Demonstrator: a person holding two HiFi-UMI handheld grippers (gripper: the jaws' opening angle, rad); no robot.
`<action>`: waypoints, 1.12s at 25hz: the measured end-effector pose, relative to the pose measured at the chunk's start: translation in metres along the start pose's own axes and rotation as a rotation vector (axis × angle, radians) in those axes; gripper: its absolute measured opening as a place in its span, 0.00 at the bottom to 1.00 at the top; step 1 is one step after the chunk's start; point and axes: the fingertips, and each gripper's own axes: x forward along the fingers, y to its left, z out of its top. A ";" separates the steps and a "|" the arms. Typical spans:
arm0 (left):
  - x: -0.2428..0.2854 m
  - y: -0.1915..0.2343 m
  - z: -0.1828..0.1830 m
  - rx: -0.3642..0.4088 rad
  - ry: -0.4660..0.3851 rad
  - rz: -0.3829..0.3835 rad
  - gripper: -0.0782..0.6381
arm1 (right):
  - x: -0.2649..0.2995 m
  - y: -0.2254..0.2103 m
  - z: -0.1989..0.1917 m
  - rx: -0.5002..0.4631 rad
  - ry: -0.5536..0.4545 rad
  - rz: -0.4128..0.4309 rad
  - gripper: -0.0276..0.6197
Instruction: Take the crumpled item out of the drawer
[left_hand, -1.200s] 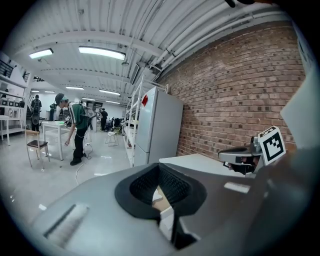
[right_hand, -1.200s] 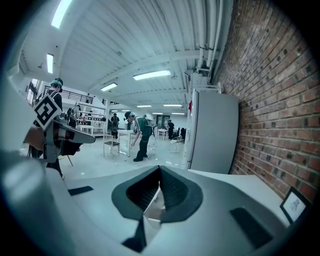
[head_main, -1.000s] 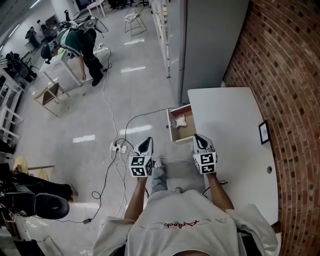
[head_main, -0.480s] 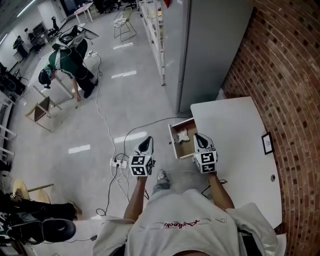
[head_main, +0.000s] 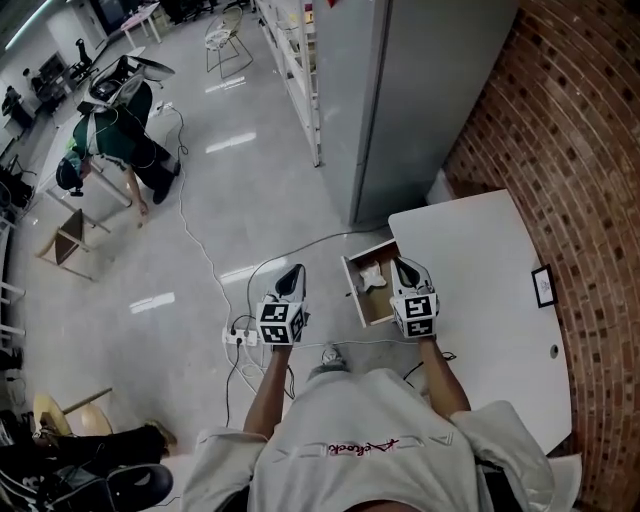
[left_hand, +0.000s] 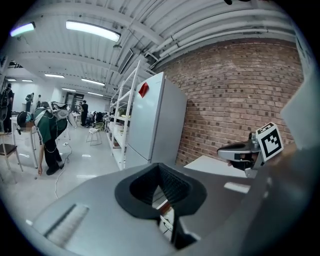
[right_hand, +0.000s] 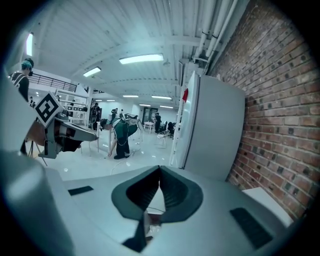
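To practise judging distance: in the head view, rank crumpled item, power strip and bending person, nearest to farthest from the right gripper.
1. Crumpled item, in the drawer.
2. Power strip, floor, left.
3. Bending person, far left.

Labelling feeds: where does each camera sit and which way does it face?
Head view: head-mounted, steeply down at the open drawer; arms, left gripper, right gripper show.
Left gripper view: on that gripper, along its shut jaws toward the fridge; right gripper at right.
Right gripper view: likewise; left gripper at left.
Gripper views share the fridge.
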 end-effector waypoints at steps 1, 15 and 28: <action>0.004 0.002 -0.002 0.001 0.010 -0.008 0.12 | 0.003 -0.001 -0.003 0.003 0.007 -0.008 0.06; 0.058 -0.005 -0.057 -0.004 0.145 0.004 0.12 | 0.024 -0.035 -0.061 0.033 0.085 0.038 0.06; 0.087 -0.042 -0.124 -0.085 0.226 0.076 0.12 | 0.054 -0.027 -0.112 0.131 0.090 0.182 0.06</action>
